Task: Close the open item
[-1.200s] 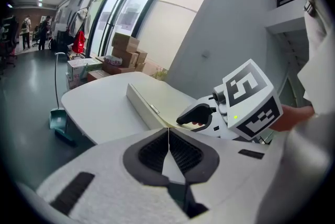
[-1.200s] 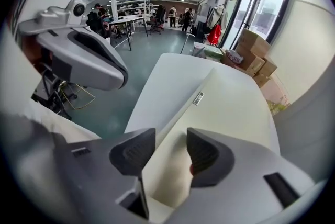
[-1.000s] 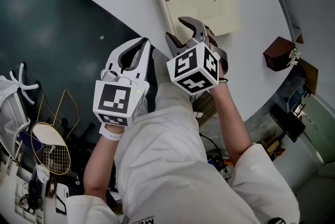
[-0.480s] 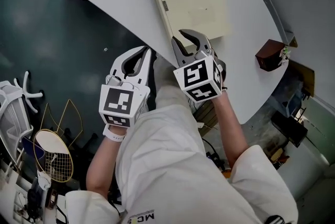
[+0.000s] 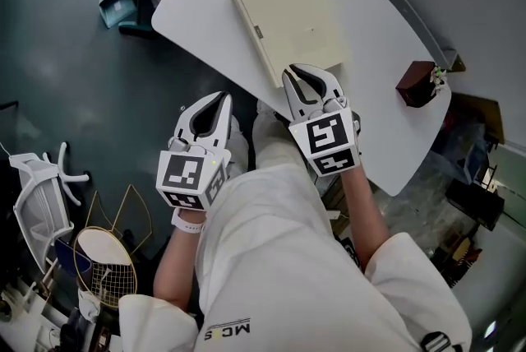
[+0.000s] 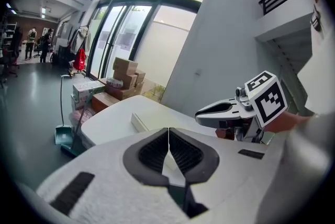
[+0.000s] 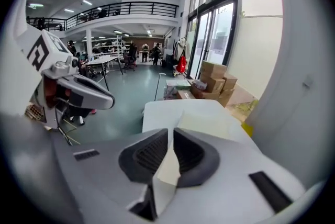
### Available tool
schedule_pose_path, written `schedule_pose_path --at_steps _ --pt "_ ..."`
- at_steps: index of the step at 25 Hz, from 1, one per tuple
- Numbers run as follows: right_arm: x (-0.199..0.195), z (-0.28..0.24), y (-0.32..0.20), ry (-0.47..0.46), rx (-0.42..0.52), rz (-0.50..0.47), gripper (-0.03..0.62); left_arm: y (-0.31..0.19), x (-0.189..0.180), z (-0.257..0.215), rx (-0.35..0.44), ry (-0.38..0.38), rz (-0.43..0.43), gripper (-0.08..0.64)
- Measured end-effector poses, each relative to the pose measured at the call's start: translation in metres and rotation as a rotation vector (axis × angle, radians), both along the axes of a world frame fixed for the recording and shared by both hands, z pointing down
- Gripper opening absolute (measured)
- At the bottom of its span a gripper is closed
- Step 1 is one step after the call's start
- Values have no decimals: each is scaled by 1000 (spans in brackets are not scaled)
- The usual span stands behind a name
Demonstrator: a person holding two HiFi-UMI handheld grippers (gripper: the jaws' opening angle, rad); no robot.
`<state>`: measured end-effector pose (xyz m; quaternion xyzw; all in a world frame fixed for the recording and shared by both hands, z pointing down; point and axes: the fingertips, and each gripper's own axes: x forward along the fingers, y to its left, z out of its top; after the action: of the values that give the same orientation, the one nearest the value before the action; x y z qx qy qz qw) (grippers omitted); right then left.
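Observation:
A flat cream case [image 5: 288, 13] lies closed on the white table [image 5: 378, 71]; the same case [image 6: 138, 122] appears beyond the left jaws, and the case [image 7: 201, 121] also lies beyond the right jaws. My right gripper [image 5: 308, 71] hovers at its near edge without touching it. Its jaws have just been closing and now stand shut, with nothing between them; the right gripper [image 7: 170, 131] shows tips that meet. My left gripper [image 5: 220, 98] is shut and empty, off the table's near-left edge over the floor. Its pads [image 6: 157, 152] press flat together.
A small brown box [image 5: 415, 83] stands at the table's right end. A dustpan [image 5: 123, 5] and cardboard boxes [image 6: 123, 79] sit on the floor beyond the table. A white chair [image 5: 41, 194] and a racket [image 5: 103, 256] lie at lower left.
Both grippers have risen. The right jaws went from wide open to shut and drew back from over the case's near corner. The left gripper stayed shut.

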<state>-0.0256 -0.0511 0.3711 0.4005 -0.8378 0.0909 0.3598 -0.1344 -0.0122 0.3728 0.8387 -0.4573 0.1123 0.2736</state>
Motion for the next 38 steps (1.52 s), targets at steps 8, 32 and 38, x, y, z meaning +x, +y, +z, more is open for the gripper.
schedule_pose_path --at_steps 8,32,38 --pt "10 -57 14 -44 111 80 35 11 -7 -47 89 19 -8 29" --pt "78 -142 91 -147 408 284 32 28 4 -129 279 57 53 29" --pt "80 -141 103 -160 436 307 32 34 12 -127 282 27 90 29"
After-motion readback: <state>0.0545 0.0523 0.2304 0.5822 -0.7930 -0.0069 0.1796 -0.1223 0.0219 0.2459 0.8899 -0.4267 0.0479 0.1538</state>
